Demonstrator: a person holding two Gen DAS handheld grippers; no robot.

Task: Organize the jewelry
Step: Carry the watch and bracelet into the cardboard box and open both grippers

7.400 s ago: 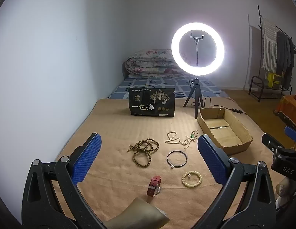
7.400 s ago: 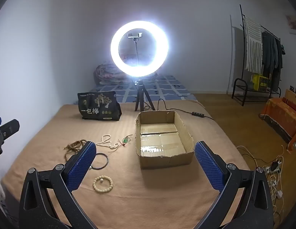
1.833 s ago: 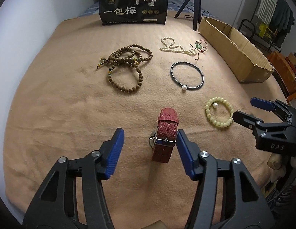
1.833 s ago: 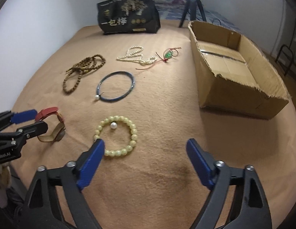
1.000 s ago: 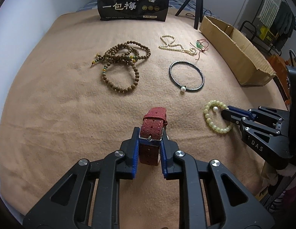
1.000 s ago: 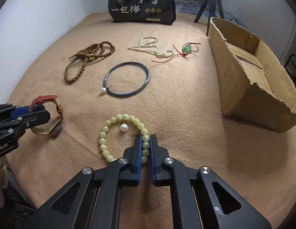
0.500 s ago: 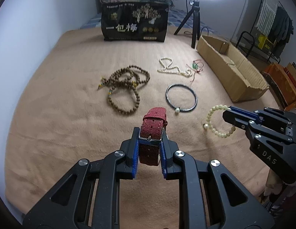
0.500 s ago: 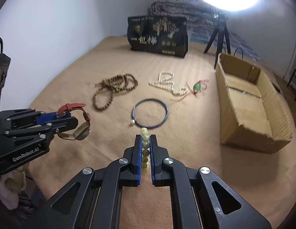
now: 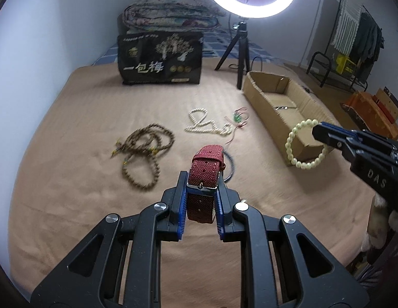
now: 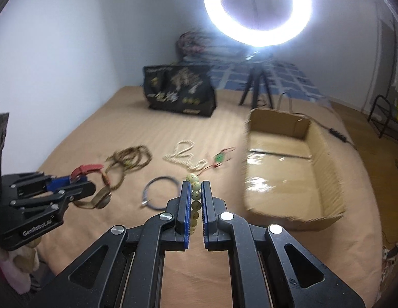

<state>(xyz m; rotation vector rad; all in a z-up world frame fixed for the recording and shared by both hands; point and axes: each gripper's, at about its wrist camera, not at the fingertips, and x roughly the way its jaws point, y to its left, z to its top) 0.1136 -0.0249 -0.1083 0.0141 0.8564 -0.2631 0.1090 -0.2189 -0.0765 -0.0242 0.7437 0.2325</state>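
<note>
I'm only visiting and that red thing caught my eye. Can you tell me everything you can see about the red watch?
The red watch has a woven, fabric-looking strap with pale stitching, punched holes and a silver metal buckle. The left gripper is shut on the strap, holding it lifted above the tan blanket. In the right wrist view the strap curves round to a round, metallic-looking case hanging below the fingers. Only the blue pads touch it.

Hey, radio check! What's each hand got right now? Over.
Left gripper shut on red watch, lifted. Right gripper shut on pale bead bracelet, lifted. Cardboard box open ahead, nothing blocking it.
</note>
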